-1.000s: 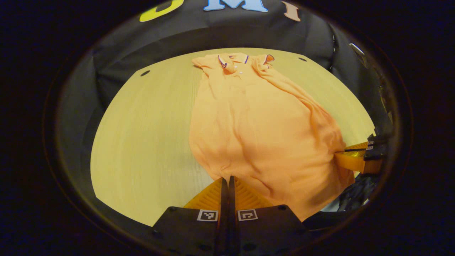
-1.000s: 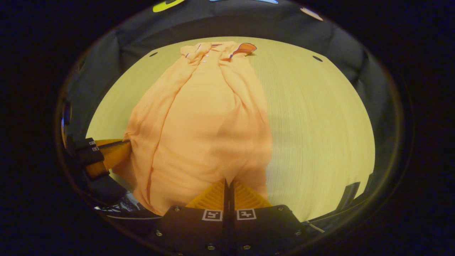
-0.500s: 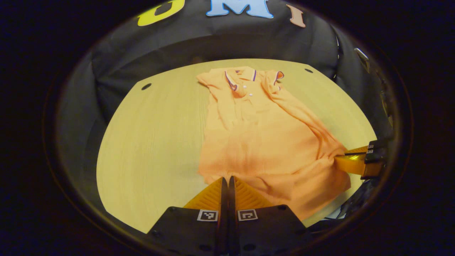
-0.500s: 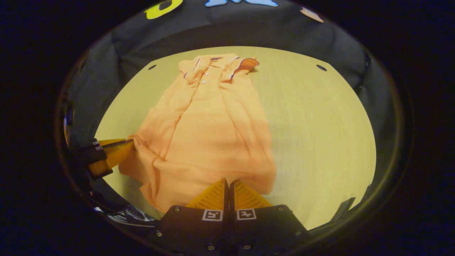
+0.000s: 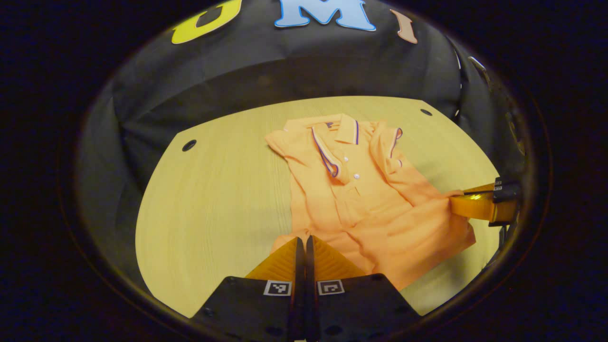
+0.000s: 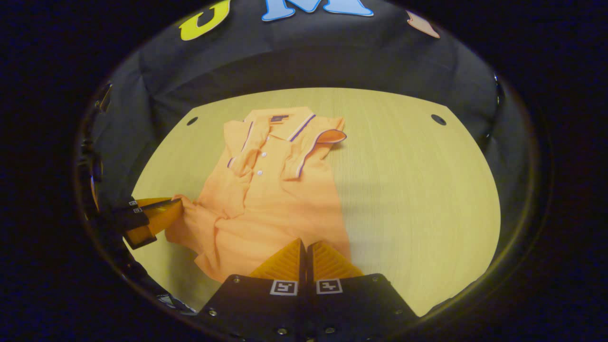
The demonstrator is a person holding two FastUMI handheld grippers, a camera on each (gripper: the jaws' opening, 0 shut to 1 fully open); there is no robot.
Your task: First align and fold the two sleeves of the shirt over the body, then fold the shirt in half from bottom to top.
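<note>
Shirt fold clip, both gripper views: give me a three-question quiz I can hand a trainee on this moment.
1. True or false: the left gripper is shut on the hem of the orange shirt.
2. Multiple choice: where does the collar lie? A) at the far end of the shirt, toward the booth wall; B) under the right gripper; C) hanging off the wooden table.
3. Short answer: judged by how the shirt lies now, is the bottom-to-top fold finished?

Key
1. True: both fingers are closed on the near edge.
2. A.
3. No: the hem is held short of the collar, so the bottom half is not yet laid over the top.
</note>
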